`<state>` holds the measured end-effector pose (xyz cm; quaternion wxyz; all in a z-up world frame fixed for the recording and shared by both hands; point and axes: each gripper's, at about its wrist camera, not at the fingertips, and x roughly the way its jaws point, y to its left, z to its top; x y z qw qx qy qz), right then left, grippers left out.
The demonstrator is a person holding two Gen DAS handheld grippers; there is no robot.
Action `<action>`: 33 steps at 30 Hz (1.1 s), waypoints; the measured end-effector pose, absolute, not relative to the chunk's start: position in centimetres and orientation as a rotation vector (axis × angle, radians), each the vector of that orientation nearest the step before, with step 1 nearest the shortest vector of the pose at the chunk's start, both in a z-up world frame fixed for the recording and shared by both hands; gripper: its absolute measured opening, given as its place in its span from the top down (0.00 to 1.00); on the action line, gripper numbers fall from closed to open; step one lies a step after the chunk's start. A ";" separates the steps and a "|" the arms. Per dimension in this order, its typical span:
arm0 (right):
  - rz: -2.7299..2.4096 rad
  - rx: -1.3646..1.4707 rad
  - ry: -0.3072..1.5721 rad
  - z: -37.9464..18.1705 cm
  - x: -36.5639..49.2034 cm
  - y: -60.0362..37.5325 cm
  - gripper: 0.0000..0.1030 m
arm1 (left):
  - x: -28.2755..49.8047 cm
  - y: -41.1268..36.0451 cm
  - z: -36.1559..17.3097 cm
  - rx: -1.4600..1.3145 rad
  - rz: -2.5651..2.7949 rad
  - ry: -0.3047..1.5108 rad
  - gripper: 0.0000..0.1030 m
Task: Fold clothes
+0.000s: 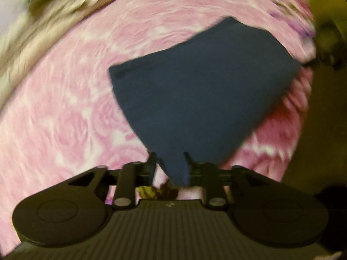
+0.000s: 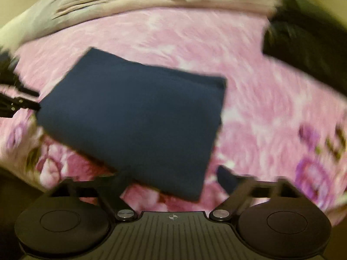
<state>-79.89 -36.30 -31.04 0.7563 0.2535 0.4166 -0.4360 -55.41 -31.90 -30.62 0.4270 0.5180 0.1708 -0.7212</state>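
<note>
Left wrist: left gripper point(image 1: 170, 165) pinching a corner of the navy cloth point(image 1: 201, 91), fingers clamped on it. Cloth lying as a folded rectangle on the pink floral bed point(image 1: 65, 119), near corner drawn into a taut cone. Keeping pull low and even, else layers sliding apart.

Right wrist: right gripper point(image 2: 173, 186) spread wide, gripping nothing, hovering at the cloth's near edge. Left gripper showing at the cloth's far-left corner. Matte, soft knit; edges stacked; bedspread plush. Heavy motion blur.
</note>
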 end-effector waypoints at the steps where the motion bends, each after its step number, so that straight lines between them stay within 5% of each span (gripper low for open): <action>1: -0.920 0.501 0.930 -31.1 -78.8 -35.8 0.12 | -56.0 -31.3 -30.9 1.324 -1.819 0.352 0.60; 5: -0.815 0.303 1.005 -32.3 -74.7 -33.4 0.12 | -58.4 -28.7 -32.2 1.435 -1.871 0.046 0.41; 11: -0.653 -0.115 1.159 -37.0 -68.9 -31.5 0.13 | -61.6 -25.4 -34.0 1.561 -1.897 -0.393 0.39; 16: -0.597 -0.244 1.225 -39.5 -67.1 -32.6 0.54 | -61.8 -26.2 -34.6 1.578 -1.865 -0.437 0.33; 20: -0.623 -0.129 1.192 -36.9 -67.3 -34.5 0.67 | -62.0 -26.8 -35.1 1.591 -1.838 -0.471 0.31; 24: -0.660 -0.018 1.144 -34.0 -67.6 -36.1 0.68 | -62.2 -27.5 -35.6 1.604 -1.811 -0.506 0.36; 26: -0.662 -0.001 1.138 -33.3 -67.6 -36.4 0.67 | -62.3 -27.8 -35.8 1.611 -1.798 -0.523 0.57; 29: -0.658 -0.052 1.151 -33.5 -67.2 -35.5 0.63 | -61.5 -29.3 -34.9 1.601 -1.857 -0.396 0.66; 31: -0.660 -0.096 1.160 -33.9 -67.0 -34.7 0.25 | -61.0 -30.1 -33.8 1.574 -1.889 -0.323 0.69; 33: -0.665 -0.143 1.165 -34.9 -66.8 -33.7 0.22 | -60.5 -31.0 -32.7 1.545 -1.919 -0.250 0.70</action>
